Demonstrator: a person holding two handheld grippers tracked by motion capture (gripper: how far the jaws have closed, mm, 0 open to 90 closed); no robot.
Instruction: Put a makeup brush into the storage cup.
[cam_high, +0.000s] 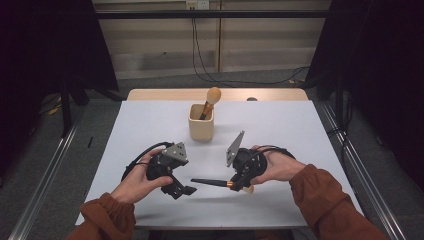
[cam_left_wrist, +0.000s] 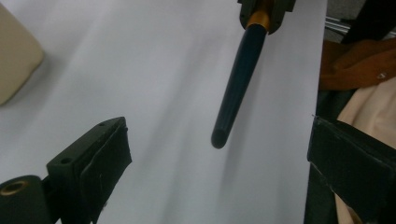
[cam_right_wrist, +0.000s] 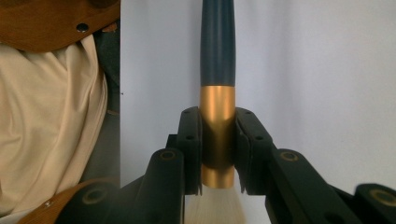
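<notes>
A makeup brush (cam_high: 212, 182) with a dark blue handle, gold ferrule (cam_right_wrist: 217, 135) and pale bristles is held level above the white table. My right gripper (cam_high: 240, 184) is shut on the ferrule, and the handle (cam_left_wrist: 239, 84) points left toward my left gripper (cam_high: 184, 190). That left gripper stands open, its jaws wide apart, with the handle tip ahead of them and not between the pads. A beige cup (cam_high: 201, 123) stands behind, at mid-table, holding a second brush (cam_high: 212, 99) with a round tan head.
The white table top (cam_high: 280, 125) sits on a wooden table whose far edge (cam_high: 160, 94) shows behind it. Metal rails (cam_high: 55, 165) run along both sides. Cables hang on the wall beyond. The person's orange sleeves (cam_high: 325, 200) come in from the bottom.
</notes>
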